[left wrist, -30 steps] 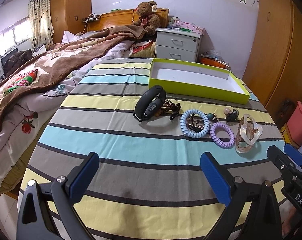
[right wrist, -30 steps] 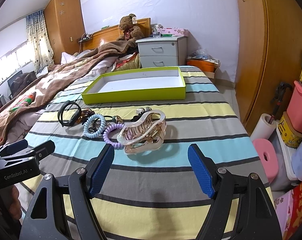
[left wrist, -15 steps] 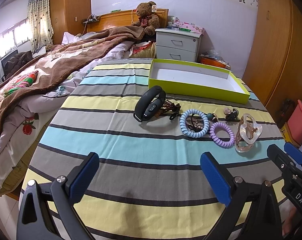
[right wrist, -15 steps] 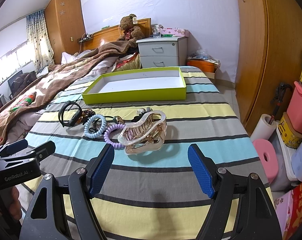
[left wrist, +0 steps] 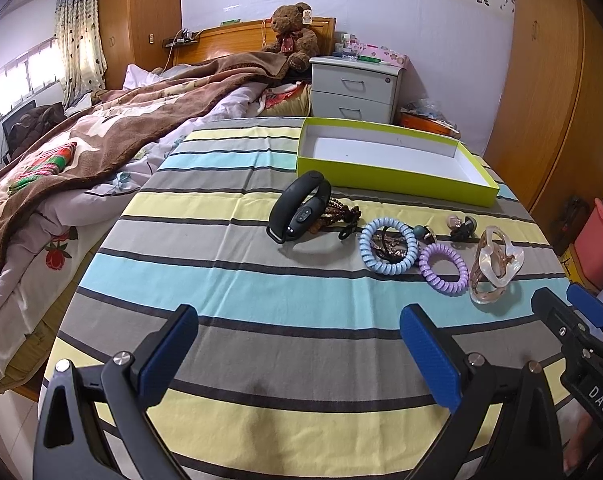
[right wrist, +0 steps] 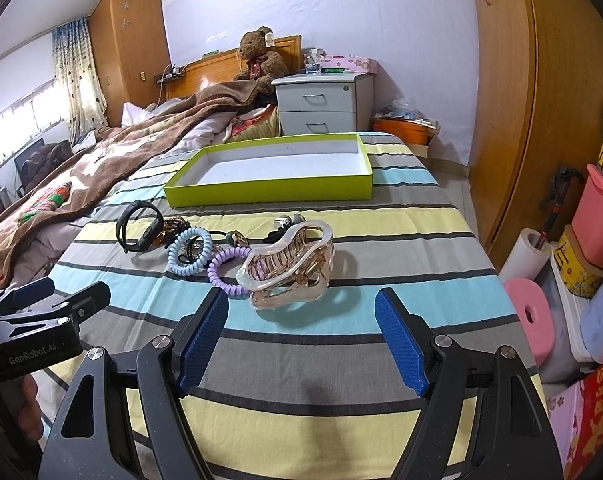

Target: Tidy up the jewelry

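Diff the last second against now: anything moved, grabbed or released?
Nothing visibly changed. Left gripper and right gripper hang over the striped cloth, jaws open and empty. The hair claw, coil ties, black band and green box lie where they were.

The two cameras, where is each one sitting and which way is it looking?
Left wrist view: sits on the left gripper, jaws open, looking across the striped tablecloth toward the black wristband; the right gripper's tips show at right.
Right wrist view: sits on the right gripper, jaws open, facing the clear hair claw; the left gripper shows at left.
Both see the green box, the coil hair ties and the teddy bear.
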Action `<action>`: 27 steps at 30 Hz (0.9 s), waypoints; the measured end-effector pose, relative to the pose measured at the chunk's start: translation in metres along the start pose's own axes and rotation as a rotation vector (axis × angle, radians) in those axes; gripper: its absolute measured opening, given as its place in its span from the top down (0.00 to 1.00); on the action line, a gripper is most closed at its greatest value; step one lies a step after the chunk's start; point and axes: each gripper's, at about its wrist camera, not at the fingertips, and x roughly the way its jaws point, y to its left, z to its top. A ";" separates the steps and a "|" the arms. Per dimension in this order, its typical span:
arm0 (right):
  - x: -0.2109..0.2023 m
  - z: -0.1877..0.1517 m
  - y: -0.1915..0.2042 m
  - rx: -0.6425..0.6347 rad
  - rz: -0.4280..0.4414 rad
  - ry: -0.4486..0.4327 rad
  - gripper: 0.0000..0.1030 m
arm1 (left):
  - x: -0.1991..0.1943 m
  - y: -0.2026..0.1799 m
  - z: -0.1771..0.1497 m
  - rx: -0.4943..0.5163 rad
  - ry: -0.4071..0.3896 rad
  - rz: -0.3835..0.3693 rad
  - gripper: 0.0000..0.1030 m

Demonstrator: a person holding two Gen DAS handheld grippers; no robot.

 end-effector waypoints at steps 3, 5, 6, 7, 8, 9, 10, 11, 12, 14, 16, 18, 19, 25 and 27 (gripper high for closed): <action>0.000 0.000 0.000 -0.002 0.000 0.001 0.26 | 0.001 0.000 0.001 -0.002 -0.003 0.001 0.01; 0.001 0.000 0.000 -0.004 0.000 0.002 0.26 | 0.001 0.001 0.002 -0.004 -0.005 0.001 0.01; 0.001 0.000 0.000 -0.004 0.001 0.002 0.26 | 0.001 0.001 0.002 -0.004 -0.006 0.002 0.01; 0.001 0.000 0.000 -0.004 0.001 0.001 0.26 | 0.001 0.000 0.002 -0.001 -0.006 0.004 0.01; 0.001 0.000 0.000 -0.003 0.000 0.001 0.26 | 0.001 0.000 0.003 -0.001 -0.007 0.003 0.01; 0.001 0.000 0.000 -0.004 0.000 0.002 0.26 | 0.001 0.000 0.003 -0.001 -0.007 0.001 0.01; 0.001 0.001 0.000 -0.005 0.000 0.002 0.26 | 0.001 0.000 0.004 0.000 -0.006 0.001 0.01; 0.002 0.001 0.000 -0.006 0.000 0.003 0.26 | 0.001 0.001 0.004 -0.001 -0.007 0.001 0.01; 0.001 0.000 0.000 -0.004 0.000 0.002 0.26 | 0.001 0.001 0.004 -0.002 -0.009 0.001 0.01; 0.002 0.000 0.000 -0.005 -0.001 0.002 0.26 | 0.001 0.000 0.004 -0.003 -0.009 0.000 0.01; 0.002 0.001 0.000 -0.007 0.000 0.002 0.26 | 0.002 0.000 0.004 -0.004 -0.012 -0.006 0.01; 0.004 0.004 0.000 -0.007 0.001 0.003 0.26 | 0.002 0.000 0.006 -0.006 -0.017 -0.009 0.01; 0.005 0.005 -0.001 -0.007 0.003 0.006 0.26 | 0.002 0.001 0.007 -0.004 -0.021 -0.009 0.01; 0.015 0.020 -0.007 0.009 0.022 0.019 0.26 | 0.007 0.014 0.018 -0.001 -0.037 -0.017 0.01; 0.020 0.024 -0.009 0.019 0.026 0.032 0.26 | 0.010 0.021 0.024 0.000 -0.027 -0.038 0.01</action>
